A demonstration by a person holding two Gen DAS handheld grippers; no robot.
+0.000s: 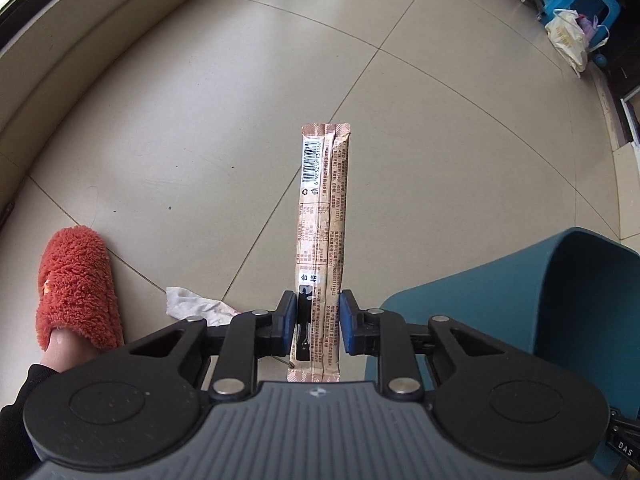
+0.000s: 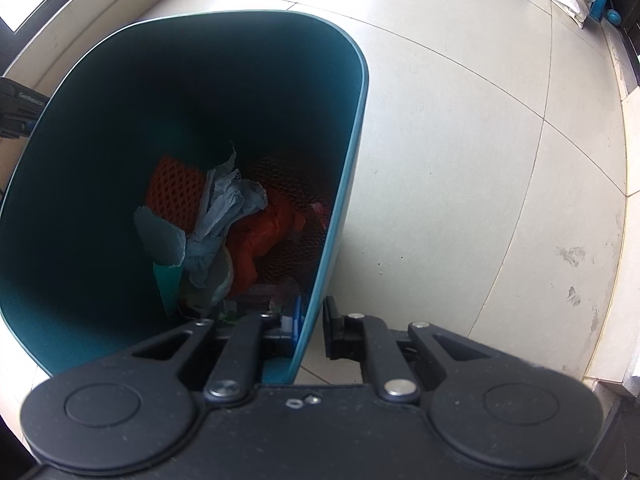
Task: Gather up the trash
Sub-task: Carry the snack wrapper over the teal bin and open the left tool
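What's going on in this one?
Trash pickup on a tiled floor. The left gripper holds a long snack wrapper upright, not yet over the bin. The right gripper clamps the teal bin's rim, one finger inside. The bin already holds paper and orange netting. A crumpled tissue lies beside a red slipper.

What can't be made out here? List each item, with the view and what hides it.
- Near end of the wrapper: left wrist view, behind the left gripper body.
- Crumpled tissue on the floor: same view, partly behind that gripper's linkage.
- Bin bottom: right wrist view, covered by trash and shadow.
- Bin's near wall below the right gripper: hidden by its body.
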